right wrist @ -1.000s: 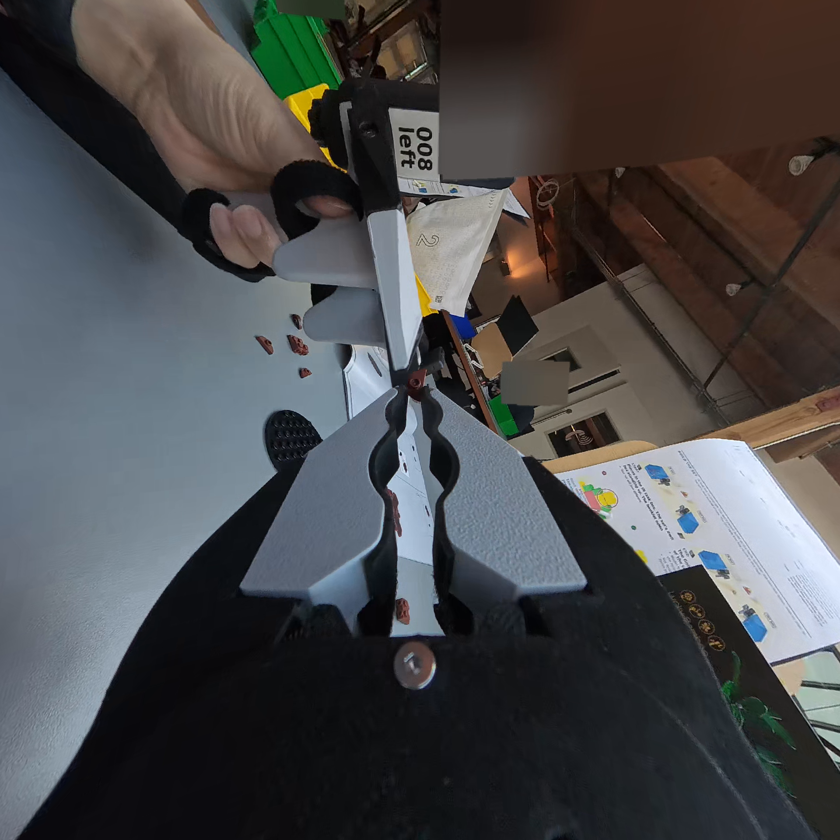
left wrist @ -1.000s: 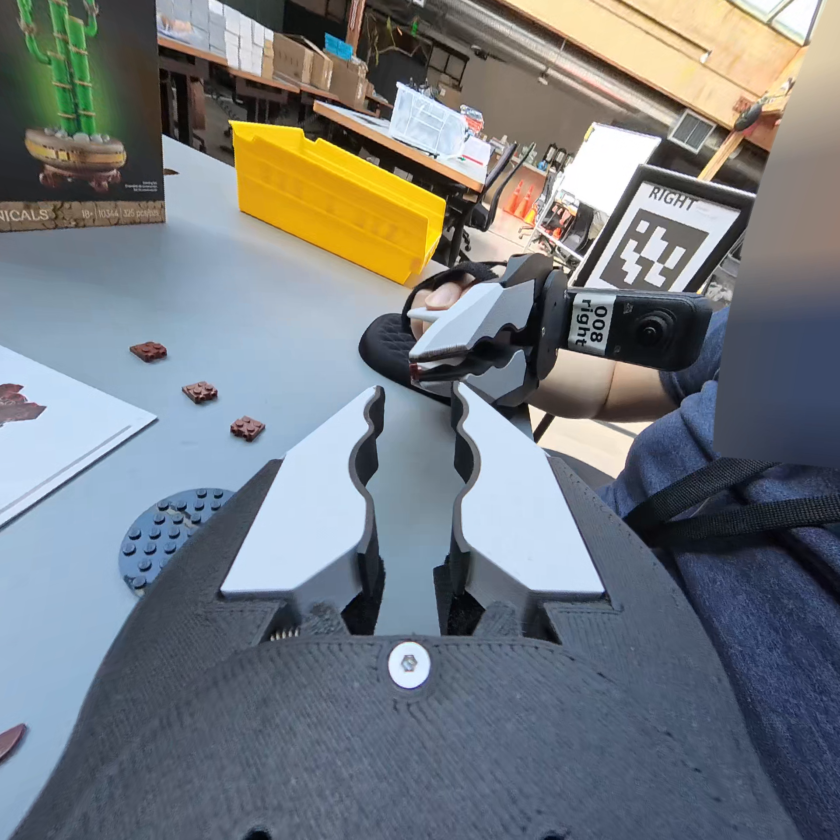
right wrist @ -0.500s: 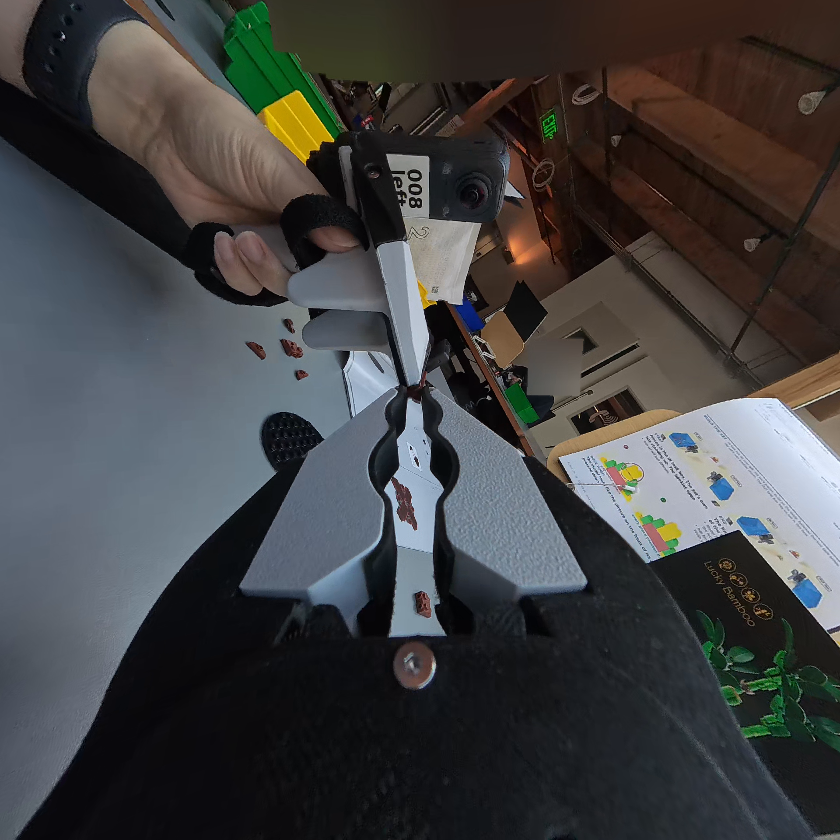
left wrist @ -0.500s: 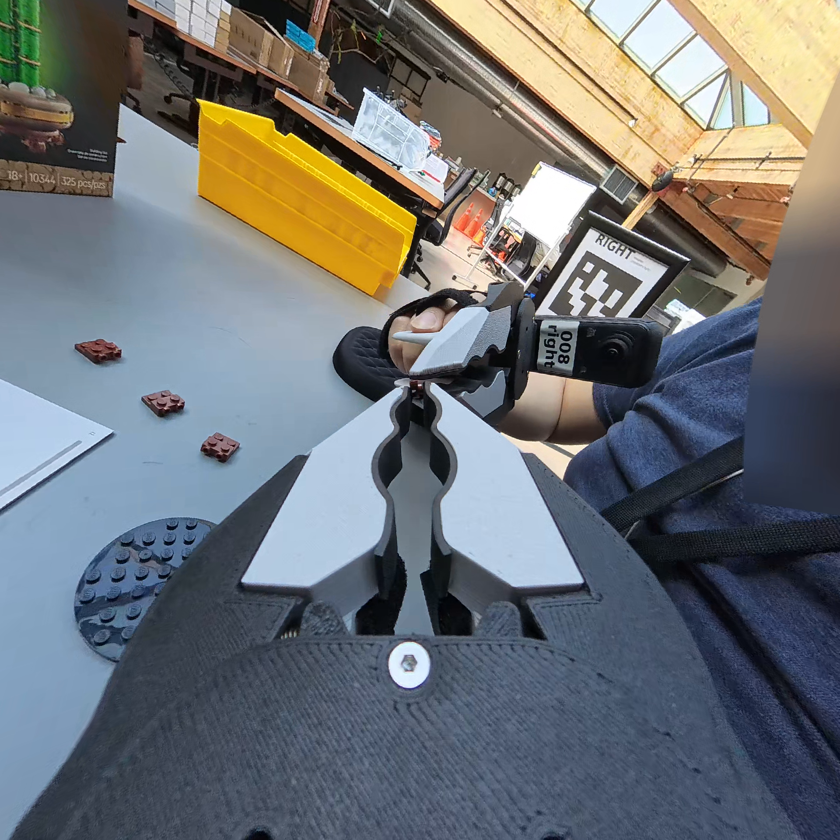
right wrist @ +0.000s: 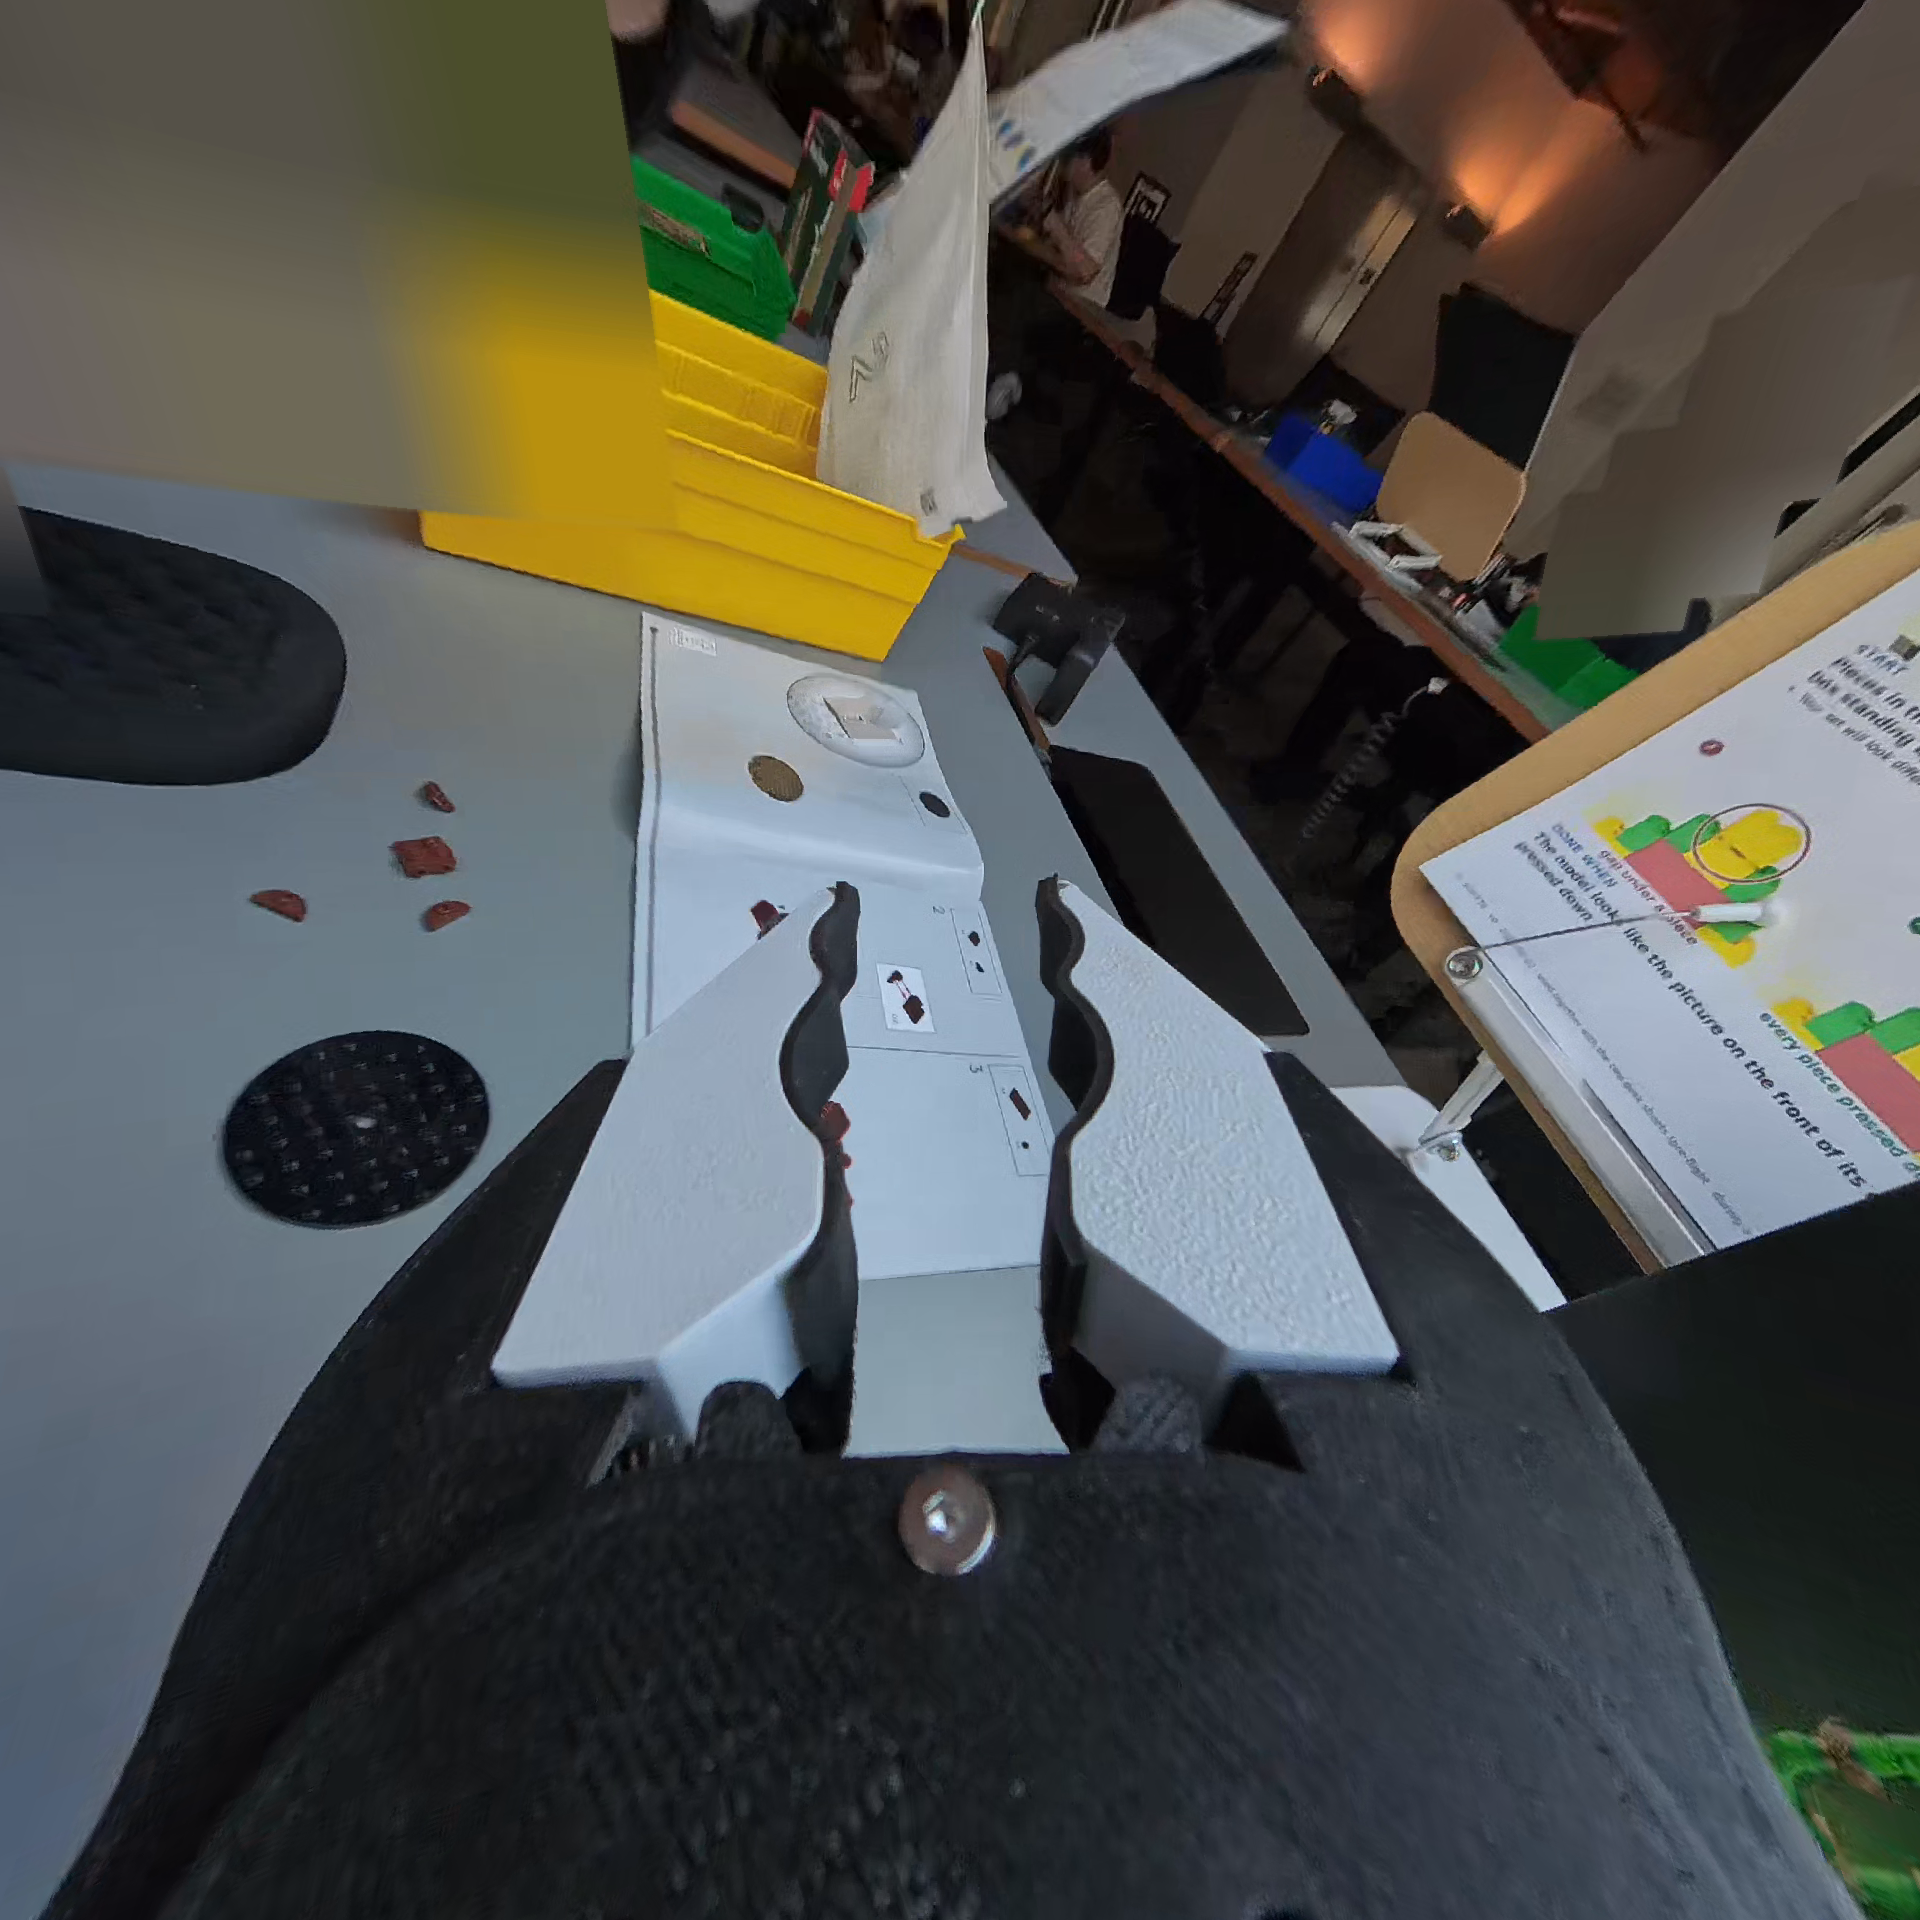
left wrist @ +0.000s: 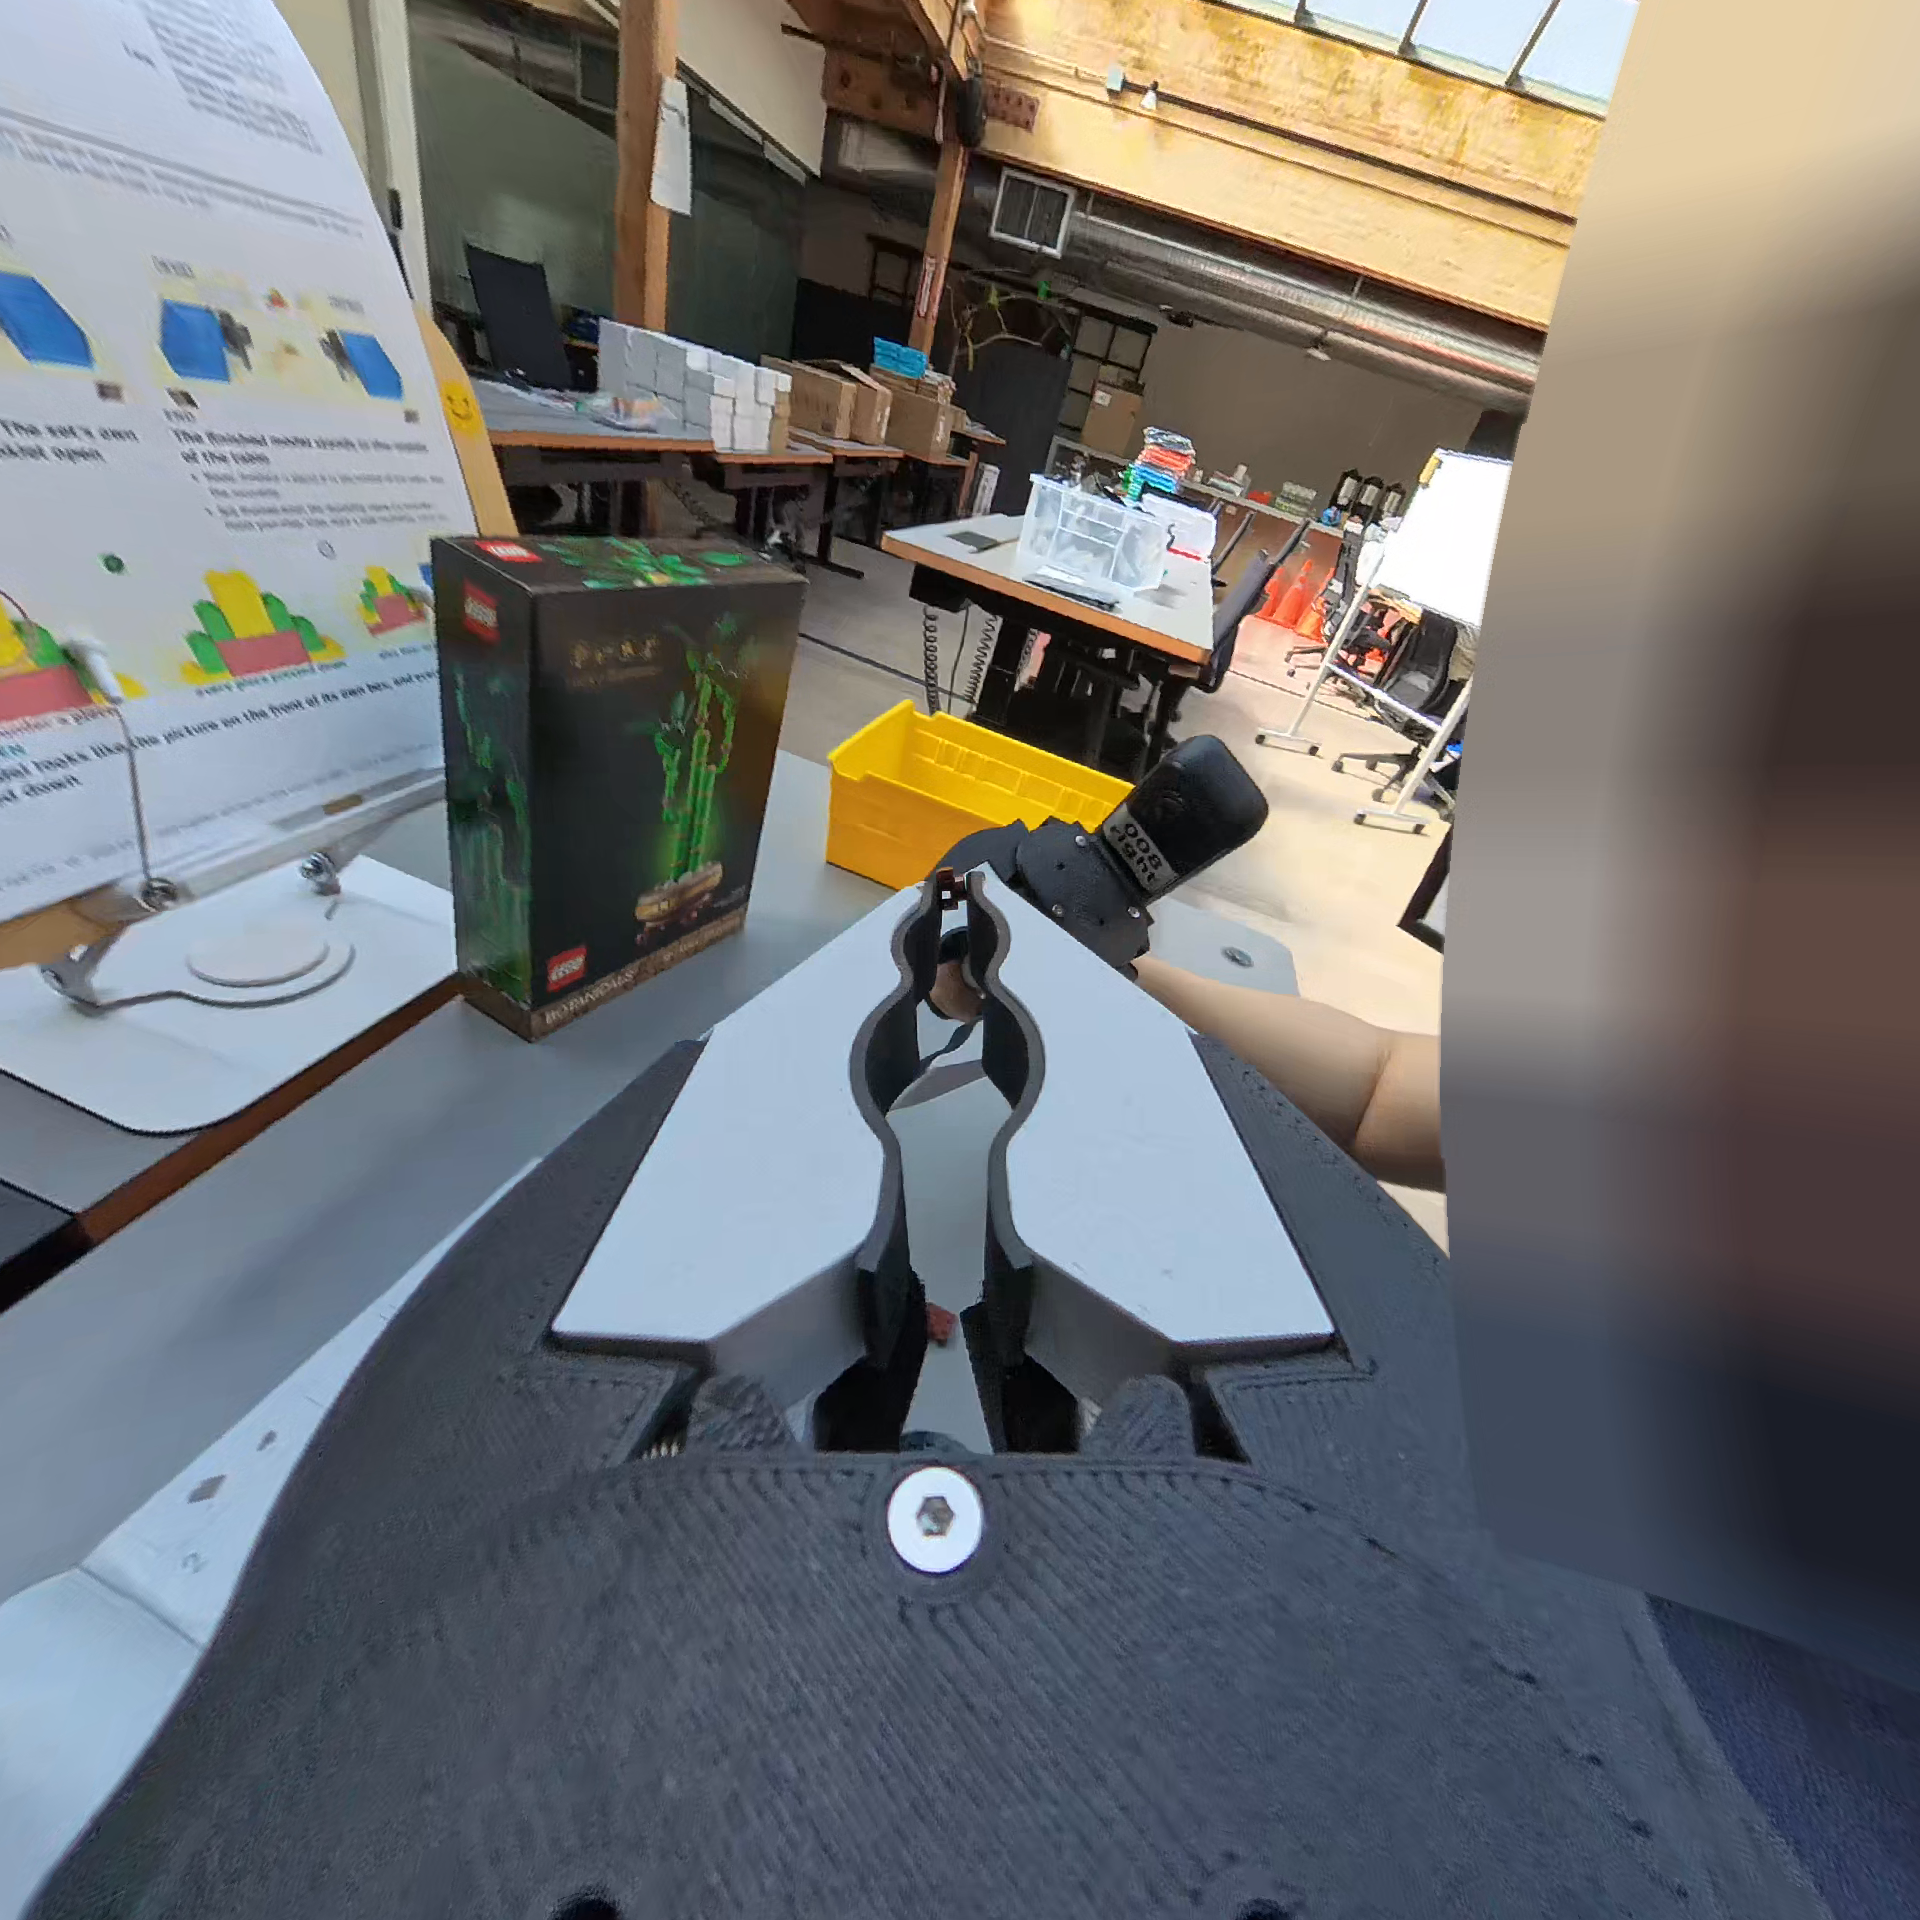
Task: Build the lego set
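Observation:
My left gripper (left wrist: pixel 948 896) is shut on a small reddish-brown Lego piece (left wrist: pixel 947 889) and holds it by the fingertips above the grey table. The right gripper's black camera body (left wrist: pixel 1143 831) shows just behind those tips. My right gripper (right wrist: pixel 948 899) is open and empty, over the open instruction booklet (right wrist: pixel 810 831). A black round studded plate (right wrist: pixel 355 1127) lies on the table (right wrist: pixel 125 1039) to its left. Several loose brown pieces (right wrist: pixel 424 855) lie beyond the plate. Another brown piece (right wrist: pixel 833 1122) lies on the booklet beside the left finger.
The dark Lego box (left wrist: pixel 613 769) stands upright ahead of the left gripper, with a yellow bin (left wrist: pixel 956 790) to its right. A printed sheet on a stand (left wrist: pixel 187 499) is at the left. Stacked yellow bins (right wrist: pixel 748 499) stand behind the booklet. To the black round studded plate (right wrist: pixel 355 1127): right tips about 20 cm, left tips about 30 cm.
The brown piece has passed from the right gripper to the left. The left gripper has shut on it and turned toward the box. The right gripper has opened and swung over the booklet.

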The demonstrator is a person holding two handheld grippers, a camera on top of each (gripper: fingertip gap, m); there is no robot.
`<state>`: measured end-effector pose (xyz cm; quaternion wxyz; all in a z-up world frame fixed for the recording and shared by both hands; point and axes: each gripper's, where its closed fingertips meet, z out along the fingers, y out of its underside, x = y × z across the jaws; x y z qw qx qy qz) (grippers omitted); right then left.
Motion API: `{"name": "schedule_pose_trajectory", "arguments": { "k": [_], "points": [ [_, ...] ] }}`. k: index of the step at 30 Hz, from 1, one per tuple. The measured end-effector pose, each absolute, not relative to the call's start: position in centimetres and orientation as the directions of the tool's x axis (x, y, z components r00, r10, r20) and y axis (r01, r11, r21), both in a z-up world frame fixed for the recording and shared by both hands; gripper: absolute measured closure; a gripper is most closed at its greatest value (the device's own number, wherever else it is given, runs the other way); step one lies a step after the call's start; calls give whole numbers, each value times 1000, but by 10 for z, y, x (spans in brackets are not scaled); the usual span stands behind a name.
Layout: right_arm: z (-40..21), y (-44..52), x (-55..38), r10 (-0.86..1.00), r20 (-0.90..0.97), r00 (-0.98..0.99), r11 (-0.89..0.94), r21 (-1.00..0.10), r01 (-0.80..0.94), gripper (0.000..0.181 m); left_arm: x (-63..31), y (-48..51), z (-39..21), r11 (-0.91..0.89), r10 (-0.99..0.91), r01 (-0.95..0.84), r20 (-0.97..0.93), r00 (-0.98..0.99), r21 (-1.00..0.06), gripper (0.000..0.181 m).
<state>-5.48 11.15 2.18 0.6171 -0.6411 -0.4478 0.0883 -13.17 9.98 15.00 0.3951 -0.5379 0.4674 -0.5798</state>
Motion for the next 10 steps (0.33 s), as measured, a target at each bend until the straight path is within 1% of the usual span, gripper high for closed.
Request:
{"name": "schedule_pose_trajectory", "arguments": {
  "k": [2,4,5,7,9,10],
  "points": [
    [14,152,-42,736,329,591,-13,-867,499,143,-128,111,173,-231,-971,2,231,-67,-973,179],
    [3,182,-30,730,195,655,-211,-847,488,139,-124,119,184,-240,-970,28,239,-44,-970,179],
    [-3,189,-28,725,149,672,-266,-839,474,141,-123,122,185,-251,-968,37,249,-32,-967,179],
    [-11,195,-33,737,131,663,-243,-864,441,144,-122,127,176,-279,-960,50,279,-12,-959,179],
    [-32,198,-29,754,163,637,-248,-826,505,146,-118,138,161,-301,-953,41,302,27,-953,179],
    [-40,202,-23,743,177,645,-271,-802,533,144,-116,142,155,-314,-949,6,314,26,-949,179]
  ]
}}
